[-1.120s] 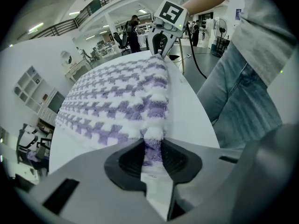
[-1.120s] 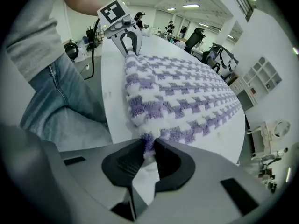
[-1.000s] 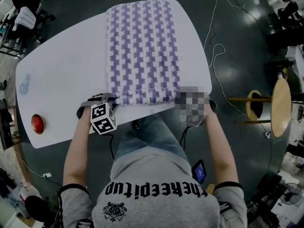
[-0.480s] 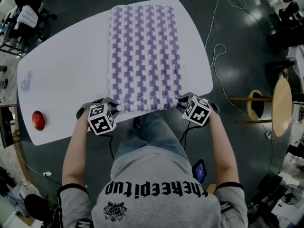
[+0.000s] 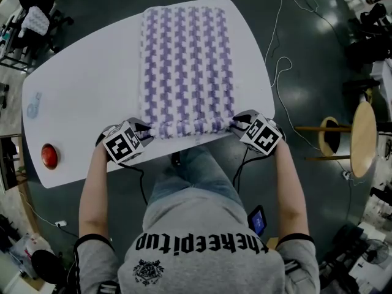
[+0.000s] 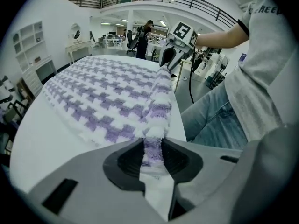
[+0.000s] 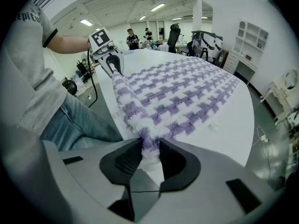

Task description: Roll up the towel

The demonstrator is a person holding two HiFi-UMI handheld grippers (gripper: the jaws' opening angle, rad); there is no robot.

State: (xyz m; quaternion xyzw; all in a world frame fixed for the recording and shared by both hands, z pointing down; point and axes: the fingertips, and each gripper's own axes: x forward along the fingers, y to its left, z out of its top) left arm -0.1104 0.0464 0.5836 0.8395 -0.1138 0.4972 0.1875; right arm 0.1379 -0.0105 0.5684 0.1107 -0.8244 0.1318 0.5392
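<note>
A purple-and-white checked towel (image 5: 187, 60) lies lengthwise on the white table (image 5: 86, 90). Its near edge is turned over into a thin roll (image 5: 190, 127) running between my two grippers. My left gripper (image 5: 146, 129) holds the roll's left end, and the plush end sits pinched between its dark pads (image 6: 153, 153). My right gripper (image 5: 236, 123) holds the right end the same way (image 7: 150, 155). Both pairs of jaws have just been opening a little, with towel still between them. Each gripper view shows the other gripper at the roll's far end (image 6: 166, 59) (image 7: 114, 66).
A red button (image 5: 48, 156) sits on the table's near left corner. The person's legs are against the near table edge. A wooden stool (image 5: 361, 136) stands on the floor at the right, and cables (image 5: 278, 72) trail there.
The towel's near edge has been turned over away from the person into a narrow roll. Both grippers moved slightly away from the table edge and rolled with it.
</note>
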